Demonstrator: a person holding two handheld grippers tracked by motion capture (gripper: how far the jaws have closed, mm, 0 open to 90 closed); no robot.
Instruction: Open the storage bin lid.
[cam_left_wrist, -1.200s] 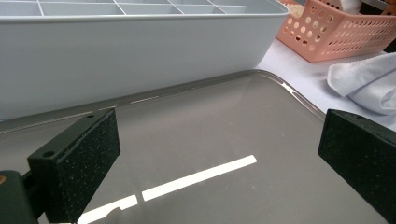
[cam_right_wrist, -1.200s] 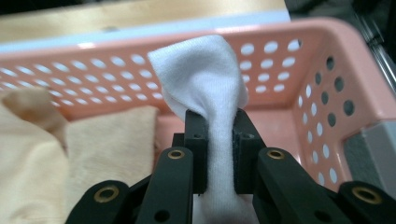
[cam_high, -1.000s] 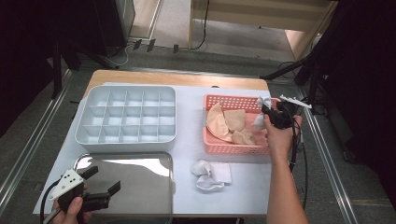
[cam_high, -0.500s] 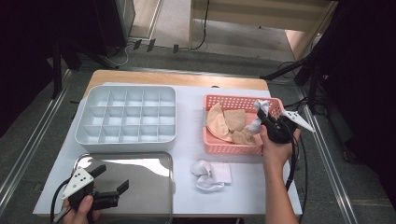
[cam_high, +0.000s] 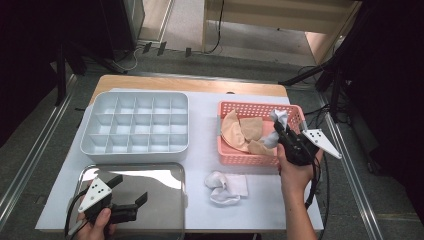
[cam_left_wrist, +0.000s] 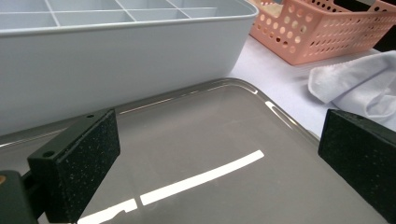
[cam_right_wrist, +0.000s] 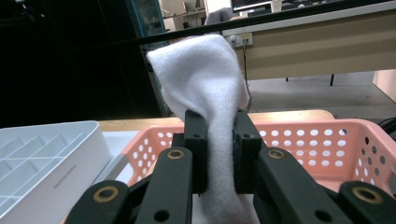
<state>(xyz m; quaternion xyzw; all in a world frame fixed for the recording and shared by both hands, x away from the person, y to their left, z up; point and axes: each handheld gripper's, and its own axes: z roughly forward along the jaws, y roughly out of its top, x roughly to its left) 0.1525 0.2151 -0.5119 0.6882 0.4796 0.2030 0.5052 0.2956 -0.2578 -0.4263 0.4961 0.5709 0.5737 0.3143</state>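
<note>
Pinched between the two black pads of the right gripper (cam_right_wrist: 218, 154) is a white sock (cam_right_wrist: 205, 79); the jaws are nearly closed on it, and the cloth is seen bunched in the narrow gap, with its upper end standing above the pads and its lower end hanging below them. In the high view the right gripper (cam_high: 278, 131) is held by the person's right hand (cam_high: 295, 172) over the right end of a pink perforated basket (cam_high: 235, 156), and the sock (cam_high: 280, 118) is lifted above the basket's rim. Several beige cloth pieces (cam_high: 242, 132) are seen lying inside the basket.

Just in front of the basket, on the white table cover (cam_high: 202, 125), a small heap of white socks (cam_high: 225, 185) is laid.

At the near left corner the left gripper (cam_high: 131, 192) is held by the left hand (cam_high: 97, 227) low over a shiny metal tray (cam_high: 150, 175). Its jaws are spread wide, and nothing is held between them; in the left gripper view the pads (cam_left_wrist: 77, 165) are seen well apart above the tray's bare surface (cam_left_wrist: 201, 135).

Behind the tray, a grey divided organiser box (cam_high: 135, 124) is set on the cover, its compartments open to the top. The box and the basket are placed side by side, well apart.
</note>
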